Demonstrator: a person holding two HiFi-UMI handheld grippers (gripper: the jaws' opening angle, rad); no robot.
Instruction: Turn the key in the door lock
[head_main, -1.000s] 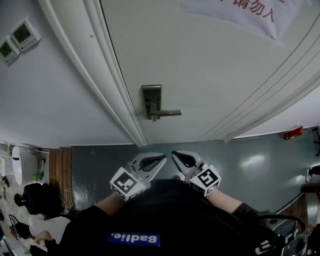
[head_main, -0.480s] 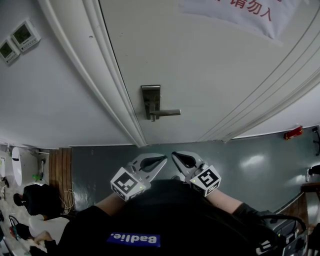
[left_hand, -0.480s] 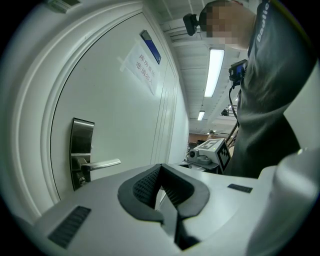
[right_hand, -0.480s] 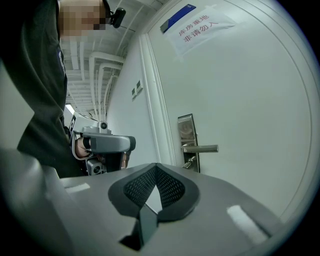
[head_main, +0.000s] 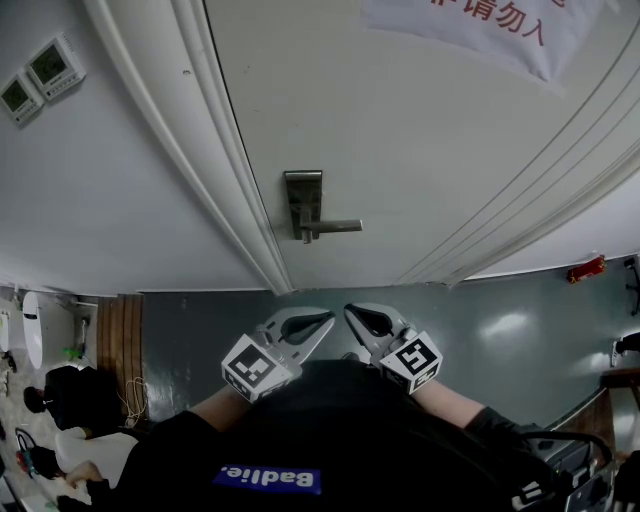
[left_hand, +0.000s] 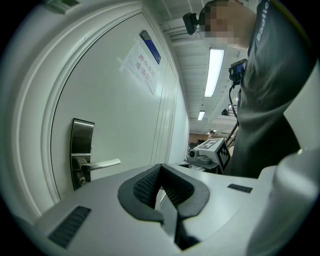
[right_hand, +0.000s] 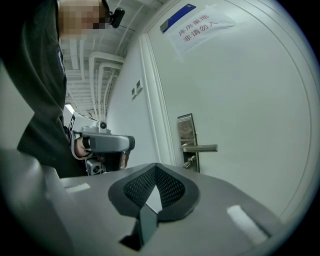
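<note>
Both pairs of jaws are together on nothing. The left gripper (head_main: 326, 318) and right gripper (head_main: 349, 310) sit low at centre frame, well apart from the door lock (head_main: 304, 203). The key (right_hand: 189, 161) juts out below the lever (right_hand: 200, 148) — arriving shut or off-line could bump it or snag the lever.

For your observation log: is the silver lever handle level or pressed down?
Level: the silver lever handle runs straight sideways from its steel lock plate.
</note>
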